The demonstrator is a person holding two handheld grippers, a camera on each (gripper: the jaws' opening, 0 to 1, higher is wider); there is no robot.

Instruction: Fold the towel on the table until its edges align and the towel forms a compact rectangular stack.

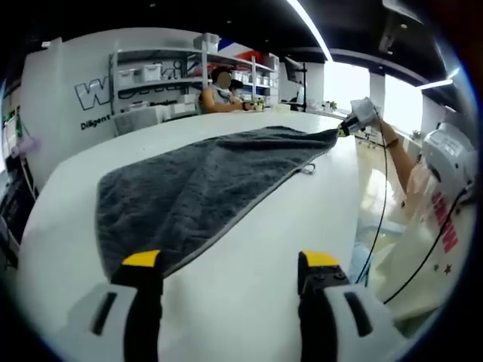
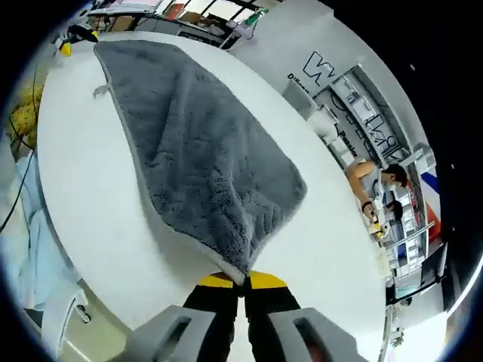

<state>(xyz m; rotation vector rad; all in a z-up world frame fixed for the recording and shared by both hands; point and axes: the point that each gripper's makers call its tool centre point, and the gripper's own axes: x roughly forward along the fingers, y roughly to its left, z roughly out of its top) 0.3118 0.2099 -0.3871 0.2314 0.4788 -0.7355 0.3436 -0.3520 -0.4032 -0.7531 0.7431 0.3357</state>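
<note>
Here the right gripper (image 2: 240, 284) is clamping a towel (image 2: 204, 158) corner; the left gripper (image 1: 230, 260), jaws apart, is hovering over the table (image 1: 249, 302).

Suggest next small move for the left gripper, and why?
Probably close the left gripper on the near corner of the grey towel. Its jaws stand open with the left jaw over that corner, unpinched, while the right gripper is shut on the far corner. Both corners need holding before a fold across the white table.
</note>
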